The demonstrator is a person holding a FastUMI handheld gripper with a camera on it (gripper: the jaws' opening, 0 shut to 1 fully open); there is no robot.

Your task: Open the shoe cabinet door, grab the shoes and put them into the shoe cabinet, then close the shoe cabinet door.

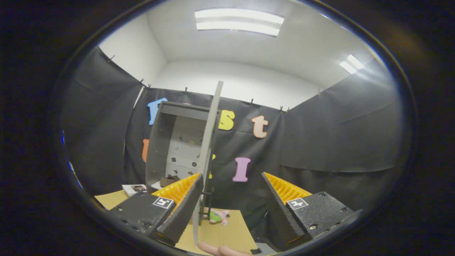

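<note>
Gripper view looks across the booth toward the shoe cabinet (167, 142), which stands left of centre in the frame against the black cloth wall (320, 142). Its door (209, 142) is swung wide open and shows almost edge-on, a tall pale slab running from the middle of the frame down toward the bottom, just right of the cabinet's opening. Inside the cabinet I can see a pale back panel with a few small dark fittings, and low down on the bottom shelf a dark brown shape that looks like a shoe (170, 180), though it is too small to be sure.

The gripper (233, 199) stands open at the bottom of the frame, its two fingers spread well apart with nothing between them. The left finger sits just in front of the lower part of the door's edge; whether it touches the door I cannot tell. The right finger is clear of everything.

Below and between the fingers lies a sheet of brown cardboard (220, 231) on the floor. On it, just beyond the foot of the door, is a small pink and green soft toy (218, 216). At the very bottom of the frame a person's fingers (220, 250) reach in. To the lower left, beside the cabinet's base, a small printed booklet (134, 188) rests on more cardboard. Ceiling lights (238, 22) glow at the top.
</note>
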